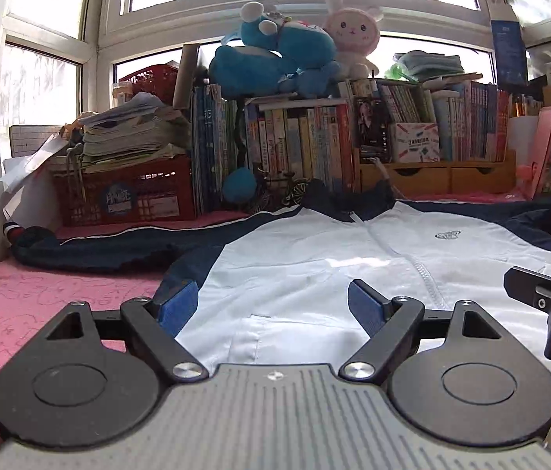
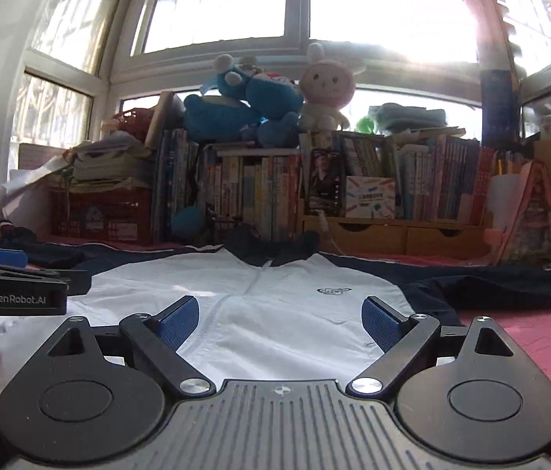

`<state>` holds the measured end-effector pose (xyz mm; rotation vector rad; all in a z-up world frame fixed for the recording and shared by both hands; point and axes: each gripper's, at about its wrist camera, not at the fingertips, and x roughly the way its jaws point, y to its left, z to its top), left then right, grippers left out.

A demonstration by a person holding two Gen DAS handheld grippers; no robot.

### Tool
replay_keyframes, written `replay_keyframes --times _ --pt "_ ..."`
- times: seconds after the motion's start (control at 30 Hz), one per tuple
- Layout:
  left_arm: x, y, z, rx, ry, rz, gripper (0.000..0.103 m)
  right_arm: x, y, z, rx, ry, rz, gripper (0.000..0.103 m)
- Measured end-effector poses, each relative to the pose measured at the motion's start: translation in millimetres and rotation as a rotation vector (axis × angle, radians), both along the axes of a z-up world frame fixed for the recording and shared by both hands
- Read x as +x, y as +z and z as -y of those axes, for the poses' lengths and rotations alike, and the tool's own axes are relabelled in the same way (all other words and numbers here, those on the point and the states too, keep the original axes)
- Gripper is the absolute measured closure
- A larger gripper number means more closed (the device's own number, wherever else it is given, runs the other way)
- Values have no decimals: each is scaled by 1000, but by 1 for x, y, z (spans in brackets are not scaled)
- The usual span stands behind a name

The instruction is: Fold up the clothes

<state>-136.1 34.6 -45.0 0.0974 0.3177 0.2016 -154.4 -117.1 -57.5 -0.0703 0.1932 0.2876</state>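
Jacket (image 1: 314, 258) lies flat just ahead of and under my left gripper (image 1: 273, 305) and right gripper (image 2: 281, 319); both gape wide, holding nothing.

Along the window sill behind the pink cloth (image 1: 40, 297), a red crate (image 1: 126, 196) piled with papers sits left of upright books (image 1: 299, 145), topped by a blue plush (image 1: 275, 58) and pink rabbit plush (image 1: 353, 35).
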Motion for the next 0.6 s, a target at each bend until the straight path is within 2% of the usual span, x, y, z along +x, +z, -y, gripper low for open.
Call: replay_keyframes --times 0.07,0.17,0.23,0.37,0.47,0.53,0.57,0.6 --pt "0 -12 -8 22 36 -56 20 7 -8 -3 -54 -19 -52 13" --pt "-16 -20 -32 -25 49 -58 15 14 -20 14 -73 -96 -120 13" --pt "-22 -18 -39 -15 51 -67 12 15 -23 31 -61 -144 -125 13" --pt "-35 -13 -50 34 113 -100 11 27 -25 70 -96 -332 -124 9" --pt "-45 -1 -70 -31 143 -134 12 34 -22 91 -101 -445 -141 8" --pt "-45 11 -72 -39 122 -131 19 33 -15 94 -107 -476 -125 15" --pt "-42 17 -71 -34 95 -127 28 28 -10 90 -97 -446 -100 16" --pt "-36 25 -68 -44 61 -119 33 23 -5 84 -78 -394 -72 16"
